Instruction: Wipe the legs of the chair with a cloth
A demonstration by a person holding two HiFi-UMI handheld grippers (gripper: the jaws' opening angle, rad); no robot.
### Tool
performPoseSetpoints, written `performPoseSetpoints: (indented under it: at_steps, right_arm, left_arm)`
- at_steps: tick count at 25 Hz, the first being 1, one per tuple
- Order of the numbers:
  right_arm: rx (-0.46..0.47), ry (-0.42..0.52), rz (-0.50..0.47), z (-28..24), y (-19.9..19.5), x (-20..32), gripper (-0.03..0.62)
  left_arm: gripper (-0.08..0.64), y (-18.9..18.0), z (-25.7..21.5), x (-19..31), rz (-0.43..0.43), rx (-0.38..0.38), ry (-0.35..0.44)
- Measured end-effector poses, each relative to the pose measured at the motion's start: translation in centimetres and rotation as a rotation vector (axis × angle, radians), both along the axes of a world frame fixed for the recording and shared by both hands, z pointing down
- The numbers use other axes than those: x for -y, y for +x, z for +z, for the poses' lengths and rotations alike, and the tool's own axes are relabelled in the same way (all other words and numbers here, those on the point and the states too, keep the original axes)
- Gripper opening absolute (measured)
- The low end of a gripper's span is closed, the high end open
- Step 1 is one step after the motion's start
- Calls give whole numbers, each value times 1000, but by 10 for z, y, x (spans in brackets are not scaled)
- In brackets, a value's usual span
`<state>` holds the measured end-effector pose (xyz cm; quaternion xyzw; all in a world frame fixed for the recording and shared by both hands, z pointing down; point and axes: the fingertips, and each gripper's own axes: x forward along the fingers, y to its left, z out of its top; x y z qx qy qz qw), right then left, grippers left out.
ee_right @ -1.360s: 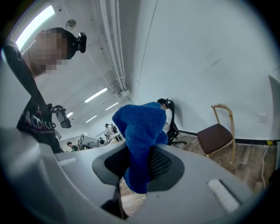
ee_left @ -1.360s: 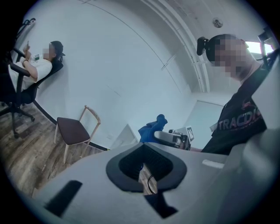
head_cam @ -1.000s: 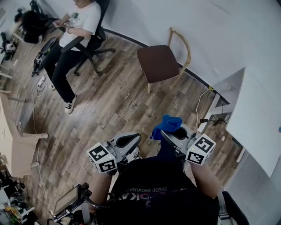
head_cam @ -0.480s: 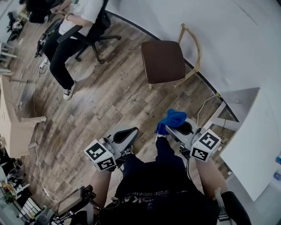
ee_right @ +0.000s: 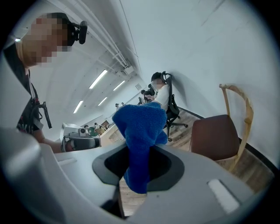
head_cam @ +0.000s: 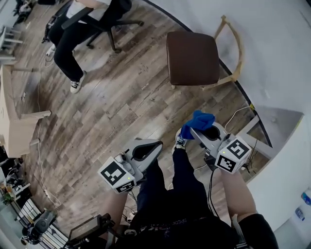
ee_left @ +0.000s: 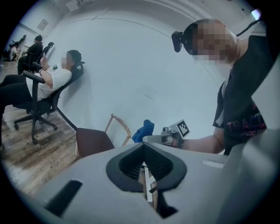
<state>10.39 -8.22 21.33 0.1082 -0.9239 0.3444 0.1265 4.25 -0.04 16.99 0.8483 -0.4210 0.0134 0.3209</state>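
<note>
Blue cloth [ee_right: 139,127] bunched, clamped in right tongs [ee_right: 138,175]; brown-seated wooden chair [head_cam: 192,58] upright, well apart.

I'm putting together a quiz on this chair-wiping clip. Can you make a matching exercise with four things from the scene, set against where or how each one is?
Things:
1. blue cloth
2. wooden chair
3. left gripper
4. seated person

States:
A. shut, holding nothing
B. beside the white wall, brown seat
C. on a black office chair
D. clamped in the right gripper

Pairs: 1-D, 2-B, 3-A, 4-C
</note>
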Motion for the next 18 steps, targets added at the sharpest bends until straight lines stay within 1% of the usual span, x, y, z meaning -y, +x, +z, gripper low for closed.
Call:
performPoseSetpoints:
  at_steps: [4,8,10,13,16,18]
  right_arm:
    - [-38,-6,9,32,-10,11,101]
    - [-81,-47,79,83,-17,27,101]
    - [-93,-59,101,113,-28,42,101]
    - [-109,-44,102,163,-49,61,101]
    - [-126,-62,92,217,-66,69,101]
    - [-158,-65,81,256,-73,71,101]
  left_arm:
    - [0,-13,36,6,12,-22,-18]
    - [0,-24,88,10,36,-53,-54]
    - [0,-30,118,16,57,-57,-60]
    - [0,-40,161,28,74,-40,-21]
    - [0,-53,196,33,55,-39,33]
    - [0,-62,222,25,41,-53,48]
